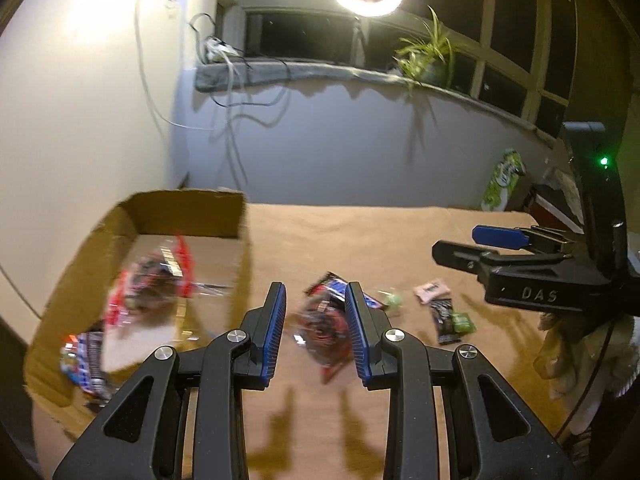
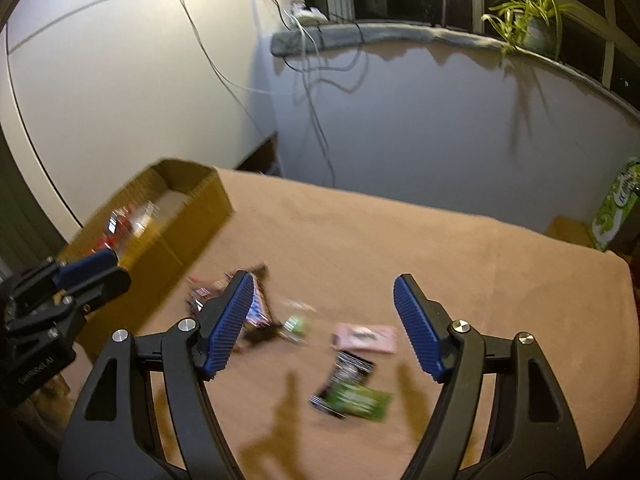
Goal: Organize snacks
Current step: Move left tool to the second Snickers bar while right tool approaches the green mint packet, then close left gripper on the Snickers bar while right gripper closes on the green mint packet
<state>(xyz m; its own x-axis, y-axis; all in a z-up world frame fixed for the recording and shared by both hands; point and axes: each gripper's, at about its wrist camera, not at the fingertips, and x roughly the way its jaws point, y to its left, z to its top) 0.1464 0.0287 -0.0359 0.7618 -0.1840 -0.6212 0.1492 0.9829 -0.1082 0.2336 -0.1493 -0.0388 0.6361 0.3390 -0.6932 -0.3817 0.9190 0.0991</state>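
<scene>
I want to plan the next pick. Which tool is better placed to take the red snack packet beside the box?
Probably the left tool: the red snack packet lies between its open fingers, close to the cardboard box. The right tool hangs open over the pink packet instead.

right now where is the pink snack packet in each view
Left wrist view: the pink snack packet lies on the brown table, right of centre, just right of the left gripper.
Right wrist view: the same packet sits low in the middle, between the fingers of the right gripper.
Shared landmark: the black and green wrapper lying just nearer the camera than the packet in both.
</scene>
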